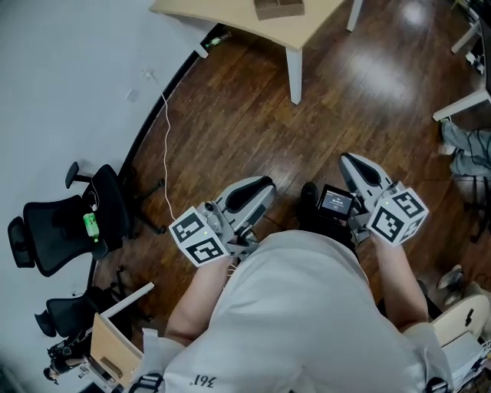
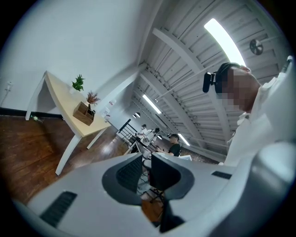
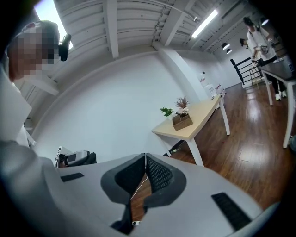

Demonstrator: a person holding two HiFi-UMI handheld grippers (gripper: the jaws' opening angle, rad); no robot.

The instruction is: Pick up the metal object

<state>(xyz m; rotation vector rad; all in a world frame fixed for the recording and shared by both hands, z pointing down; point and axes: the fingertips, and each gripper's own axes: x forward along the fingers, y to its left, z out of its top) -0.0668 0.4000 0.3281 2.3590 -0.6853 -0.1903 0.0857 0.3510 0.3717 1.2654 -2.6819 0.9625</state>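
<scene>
- The left claw (image 2: pixel 147 167) is pointing forward, holding its jaws slightly apart, gripping nothing.
- The right claw (image 3: pixel 145 158) is tilting slightly downward, jaw tips touching, empty.

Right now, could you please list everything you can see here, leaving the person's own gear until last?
table: one, light wood top with white legs, by the wall
wooden box: one, brown, on the table
plants: two, a green one on the table, a reddish sprig in the box
office chairs: two, black, against the wall on the left
cable: one, white, trailing across the floor
floor: one, dark brown wood, underfoot
wall: one, white, curved, on the left
shirt: one, white, on the person
left gripper: one, pale grey, fingers apart, nothing between them
right gripper: one, pale grey, fingers closed together, empty
</scene>
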